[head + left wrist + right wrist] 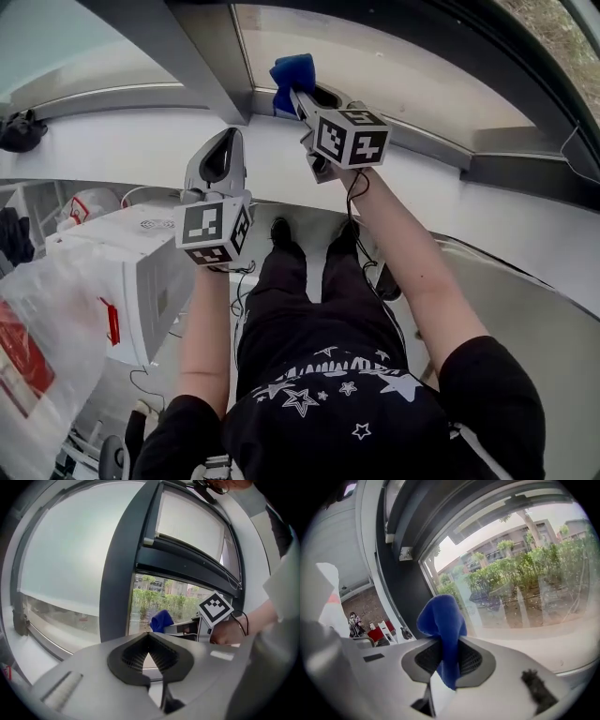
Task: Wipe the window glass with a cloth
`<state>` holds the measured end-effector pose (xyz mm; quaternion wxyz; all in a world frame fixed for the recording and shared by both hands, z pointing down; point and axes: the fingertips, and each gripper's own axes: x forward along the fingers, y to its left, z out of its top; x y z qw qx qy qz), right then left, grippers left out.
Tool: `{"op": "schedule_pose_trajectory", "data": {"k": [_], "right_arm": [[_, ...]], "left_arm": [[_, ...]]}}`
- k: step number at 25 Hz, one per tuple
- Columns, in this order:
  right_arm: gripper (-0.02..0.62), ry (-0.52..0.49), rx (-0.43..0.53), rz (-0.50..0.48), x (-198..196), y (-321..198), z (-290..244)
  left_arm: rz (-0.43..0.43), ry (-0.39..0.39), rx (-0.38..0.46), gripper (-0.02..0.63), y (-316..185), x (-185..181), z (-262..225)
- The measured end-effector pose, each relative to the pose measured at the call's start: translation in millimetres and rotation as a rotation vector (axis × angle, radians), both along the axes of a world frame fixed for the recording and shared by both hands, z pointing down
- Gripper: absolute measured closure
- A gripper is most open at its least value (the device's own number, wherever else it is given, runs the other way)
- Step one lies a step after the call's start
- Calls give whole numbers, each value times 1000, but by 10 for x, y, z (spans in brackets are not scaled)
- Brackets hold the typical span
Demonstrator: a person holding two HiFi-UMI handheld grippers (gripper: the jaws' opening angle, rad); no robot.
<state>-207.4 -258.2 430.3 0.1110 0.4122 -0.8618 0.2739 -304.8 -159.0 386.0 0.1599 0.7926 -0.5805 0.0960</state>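
The right tool is clamped on a bright blue cloth. In the right gripper view the cloth stands bunched above the ribbed pads, with a tail hanging down between them. In the head view the cloth lies at 12 o'clock of the tool, at the lower corner of the window glass, just beside the dark grey frame post. No view settles whether the cloth touches the pane.

The left tool hovers at 8 o'clock of the right one, over the white sill. In the left gripper view its jaws meet at the tips with nothing between them, and the cloth shows beyond at 1 o'clock.

Each tool's cube bears only black-and-white square markers, no letters. At 9 o'clock in the head view are a white boxy appliance and a thin plastic bag, both with red print too blurred to read.
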Motion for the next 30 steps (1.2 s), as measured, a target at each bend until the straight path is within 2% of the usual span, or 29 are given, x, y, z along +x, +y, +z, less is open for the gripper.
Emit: {"op": "schedule_pose_trajectory", "data": {"k": [3,7,14,21,30], "right_arm": [[522,24,2,-23,-193,-134,132],[522,39,26,-44,-359,-320,238],[522,43,28,-27,-277,-423,438],[522,35,12,48,311,-374,494],[522,27,-13,170,1462,-152,516]], "left_arm": [[-1,-49,28,598,-107,-184,72],[-18,-47,38,597,-194,-362,181],[-25,-42,4,597,-151,-339,403],[20,-51,-19,597,-147,28,451],[164,-26,-38,597,-242,1137,467]]}}
